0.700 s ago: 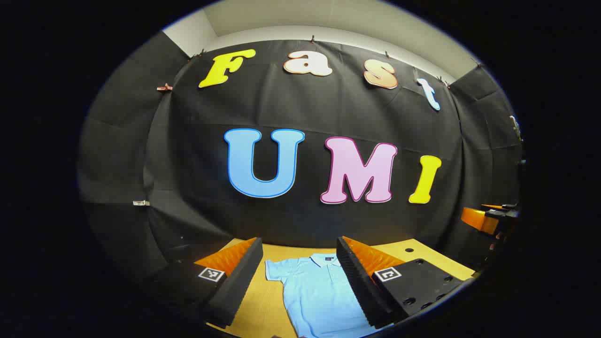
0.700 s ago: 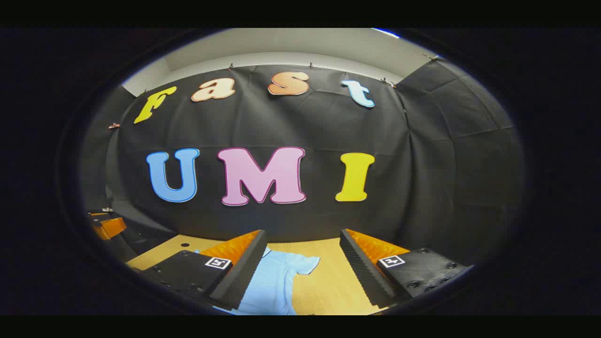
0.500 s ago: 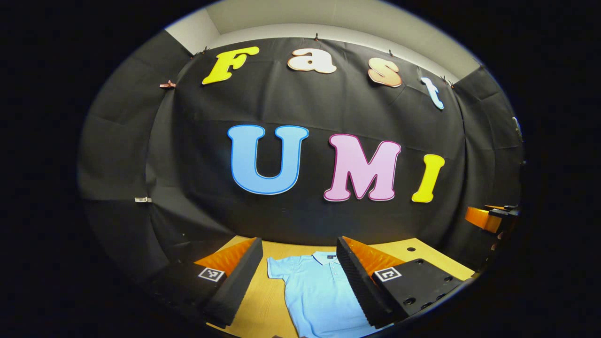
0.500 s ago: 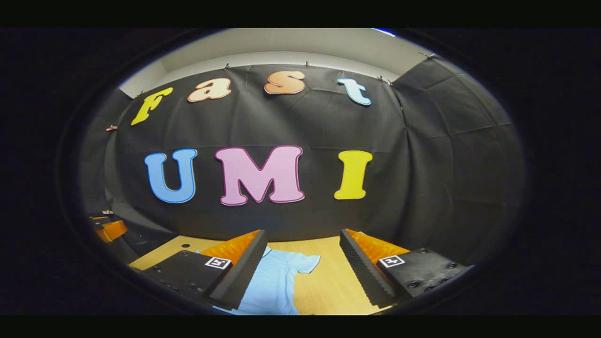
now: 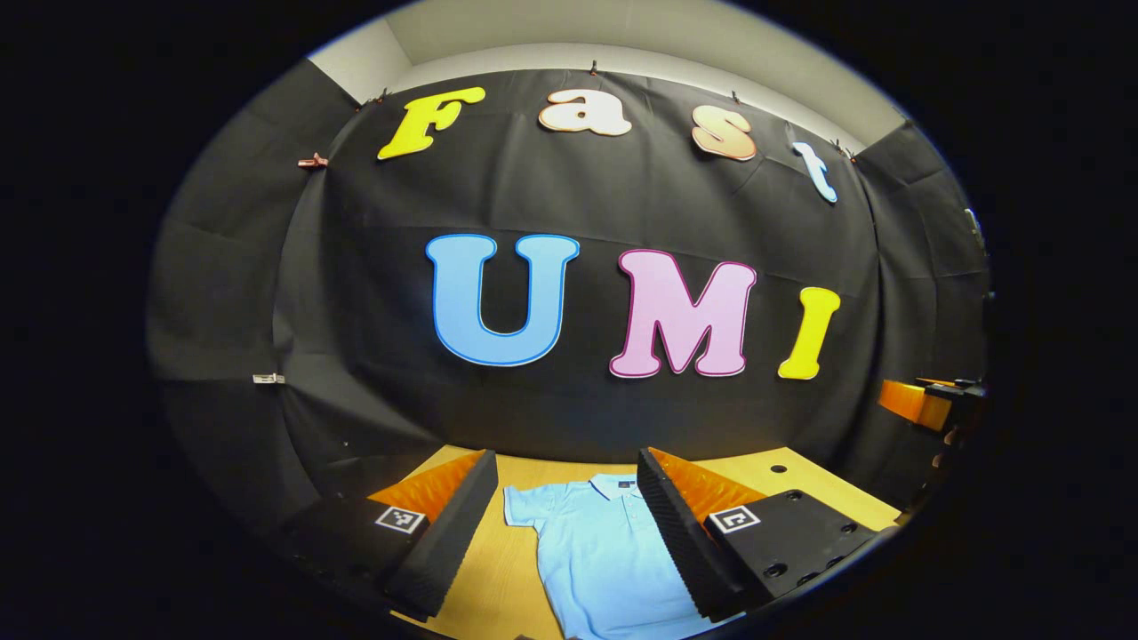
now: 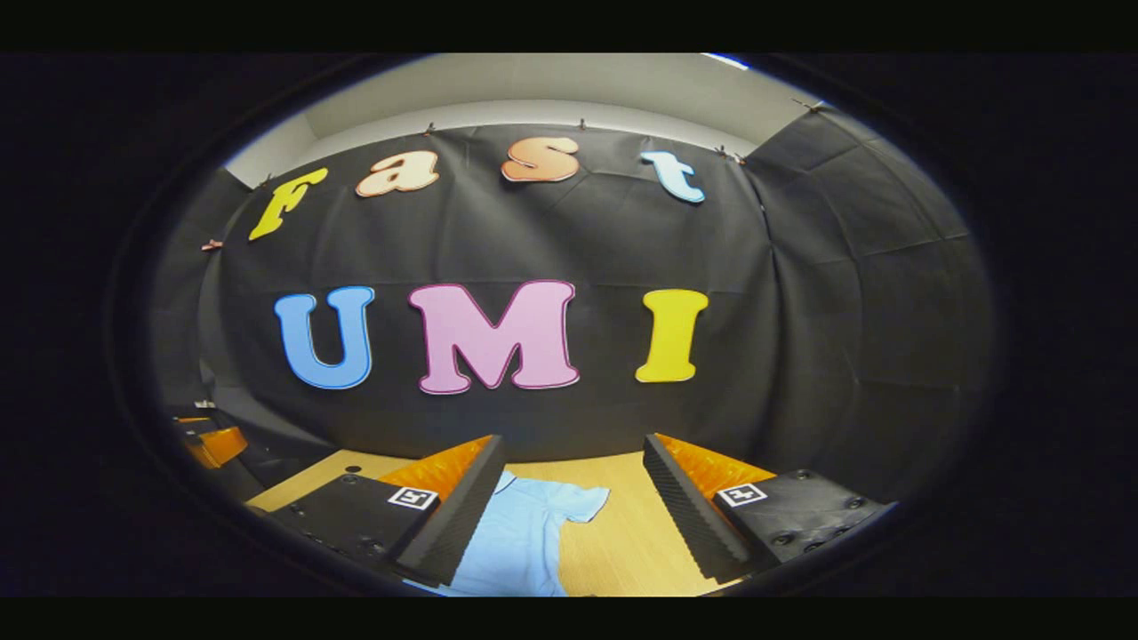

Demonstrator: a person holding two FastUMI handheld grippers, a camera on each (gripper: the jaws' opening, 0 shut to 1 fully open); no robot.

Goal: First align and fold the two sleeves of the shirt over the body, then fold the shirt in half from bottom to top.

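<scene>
A light blue polo shirt (image 5: 596,551) lies flat on the wooden table (image 5: 498,569), collar toward the booth wall. In the left gripper view its collar and one short sleeve show between the fingers. My left gripper (image 5: 564,524) hangs open above the shirt, holding nothing. In the right gripper view the shirt (image 6: 524,533) shows its other sleeve spread out on the table (image 6: 622,542). My right gripper (image 6: 573,511) is open too, raised above that sleeve. The right gripper (image 5: 925,404) also appears at the far right edge of the left gripper view, and the left gripper (image 6: 209,444) at the far left of the right gripper view.
The black cloth wall stands close behind the table's far edge. Small round holes (image 5: 778,468) mark the tabletop near its back corners. Bare wood lies on both sides of the shirt.
Both views have shifted only slightly. The shirt lies as before and both grippers stay open.
</scene>
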